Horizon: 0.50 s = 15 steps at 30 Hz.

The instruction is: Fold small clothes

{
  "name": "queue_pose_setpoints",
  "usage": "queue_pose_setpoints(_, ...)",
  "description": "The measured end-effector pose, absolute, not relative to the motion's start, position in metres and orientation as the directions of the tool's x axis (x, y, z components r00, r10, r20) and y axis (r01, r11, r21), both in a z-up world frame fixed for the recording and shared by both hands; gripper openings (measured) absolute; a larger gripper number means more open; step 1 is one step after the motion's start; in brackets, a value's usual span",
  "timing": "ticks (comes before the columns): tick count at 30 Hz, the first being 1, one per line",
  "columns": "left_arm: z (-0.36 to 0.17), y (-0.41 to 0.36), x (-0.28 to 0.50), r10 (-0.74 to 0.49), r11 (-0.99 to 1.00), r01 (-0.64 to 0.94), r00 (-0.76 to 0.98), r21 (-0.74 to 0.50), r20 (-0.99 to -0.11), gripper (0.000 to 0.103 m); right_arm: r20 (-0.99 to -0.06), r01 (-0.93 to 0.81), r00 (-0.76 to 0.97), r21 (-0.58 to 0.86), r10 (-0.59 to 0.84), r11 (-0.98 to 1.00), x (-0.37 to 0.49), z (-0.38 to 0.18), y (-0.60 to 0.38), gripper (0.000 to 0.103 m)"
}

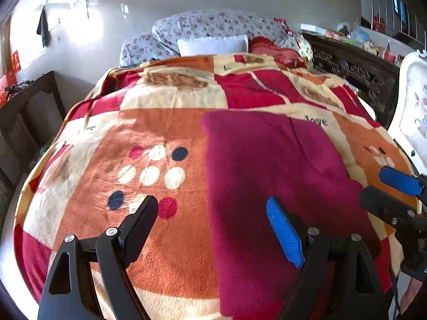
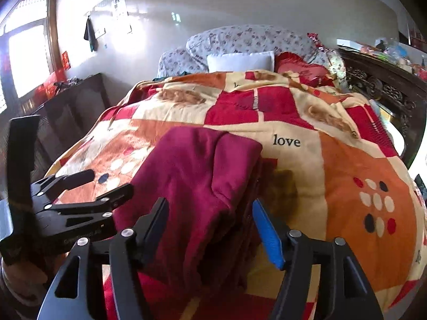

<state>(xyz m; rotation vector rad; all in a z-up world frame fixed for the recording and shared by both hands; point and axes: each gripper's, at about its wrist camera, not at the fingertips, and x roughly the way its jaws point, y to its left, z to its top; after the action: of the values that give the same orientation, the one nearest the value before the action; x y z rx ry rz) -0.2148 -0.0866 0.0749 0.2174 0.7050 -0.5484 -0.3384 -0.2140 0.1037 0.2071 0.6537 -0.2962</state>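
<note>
walls: glossy white wall (image 2: 240, 8); light: bright window (image 2: 26, 61) at left; furniture: bed (image 1: 165, 122) under patchwork blanket; floral pillows (image 1: 213, 26) at head; carved dark cabinet (image 1: 355, 66) along right edge; dark side table (image 2: 72, 101) left

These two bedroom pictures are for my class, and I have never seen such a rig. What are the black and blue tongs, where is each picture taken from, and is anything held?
There is no robot: a person holds a two-finger gripper in each hand, each carrying a camera looking along its fingers. One picture is from the left gripper, the other from the right gripper. A folded maroon garment lies on a patterned blanket covering the bed. Both sets of jaws stand open, and nothing is held.
</note>
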Motion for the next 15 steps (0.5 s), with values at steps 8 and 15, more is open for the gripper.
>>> queue_pose_setpoints(8, 0.092, -0.068, -0.232, -0.407, 0.857, 0.516, 0.671, -0.004, -0.620, 0.088, -0.622, 0.371, 0.752, 0.125, -0.219, 0.920, -0.342, 0.106, -0.210, 0.084)
queue_pose_setpoints(15, 0.096, -0.060, -0.235, -0.404, 0.866, 0.500, 0.684, -0.013, -0.607, 0.088, -0.628, 0.379, 0.747, 0.130, -0.220, 0.916, -0.343, 0.105, -0.210, 0.088)
